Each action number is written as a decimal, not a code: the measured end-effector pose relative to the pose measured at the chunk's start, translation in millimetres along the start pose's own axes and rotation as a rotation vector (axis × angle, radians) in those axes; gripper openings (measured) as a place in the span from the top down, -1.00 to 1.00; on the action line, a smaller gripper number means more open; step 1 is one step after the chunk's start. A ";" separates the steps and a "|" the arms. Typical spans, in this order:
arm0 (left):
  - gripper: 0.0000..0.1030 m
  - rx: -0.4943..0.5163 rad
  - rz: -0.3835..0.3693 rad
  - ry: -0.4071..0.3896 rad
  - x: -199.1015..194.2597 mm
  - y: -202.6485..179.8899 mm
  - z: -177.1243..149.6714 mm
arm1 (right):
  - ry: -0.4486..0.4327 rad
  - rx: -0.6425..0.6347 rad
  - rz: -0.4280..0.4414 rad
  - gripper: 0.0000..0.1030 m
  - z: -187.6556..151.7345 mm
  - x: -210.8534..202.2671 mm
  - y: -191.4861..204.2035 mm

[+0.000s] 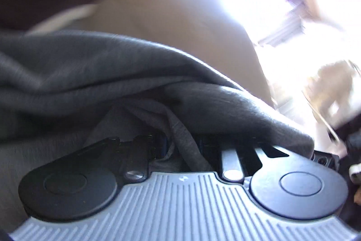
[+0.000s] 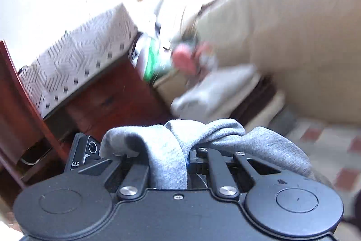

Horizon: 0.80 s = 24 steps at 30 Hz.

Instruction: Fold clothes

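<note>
The item under handling is a grey garment (image 2: 167,150) of soft heathered jersey, with a fine flecked knit.

Right wrist view: the fabric appears light grey, bunched into thick rolled folds that drape over the front of the right tool (image 2: 188,156). One band of cloth runs down between the two fingers toward the tool body; other folds spill over the right-hand linkage. The jaws stand nearly together, pinched on this band of cloth. The fingertips themselves are buried under fabric.

Left wrist view: the same garment (image 1: 112,73) reads darker, charcoal in shade, lying in long smooth folds across the middle of the frame and covering the front of the left tool (image 1: 180,146). A narrow twisted strip of it passes down between the fingers. The jaws are close-set and clamped on that strip; the tips are hidden by cloth.

The garment is held by both tools, hanging over them rather than lying flat on any surface.

Surroundings are blurred. Behind the right tool: a bench with a patterned white cloth (image 2: 76,46), a reddish wooden chair (image 2: 15,92), a beige upholstered surface (image 2: 304,37) and a chequered floor (image 2: 334,150).
</note>
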<state>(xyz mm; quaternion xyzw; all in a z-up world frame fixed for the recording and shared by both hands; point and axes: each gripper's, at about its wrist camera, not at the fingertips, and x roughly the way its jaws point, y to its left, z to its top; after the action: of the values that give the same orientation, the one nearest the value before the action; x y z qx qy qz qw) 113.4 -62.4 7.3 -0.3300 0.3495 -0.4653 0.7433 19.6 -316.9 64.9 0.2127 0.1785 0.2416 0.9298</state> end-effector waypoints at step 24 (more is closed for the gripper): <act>-0.15 0.590 0.399 0.504 190.6 34.5 -117.6 | 0.297 0.244 -1.148 -0.06 -129.1 -176.8 -174.4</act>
<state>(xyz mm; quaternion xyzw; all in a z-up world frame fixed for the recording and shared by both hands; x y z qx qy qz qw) 93.7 -245.7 -124.6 0.0943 0.4291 -0.4585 0.7725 -116.3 -508.1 -87.8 0.1514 0.4191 -0.2938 0.8456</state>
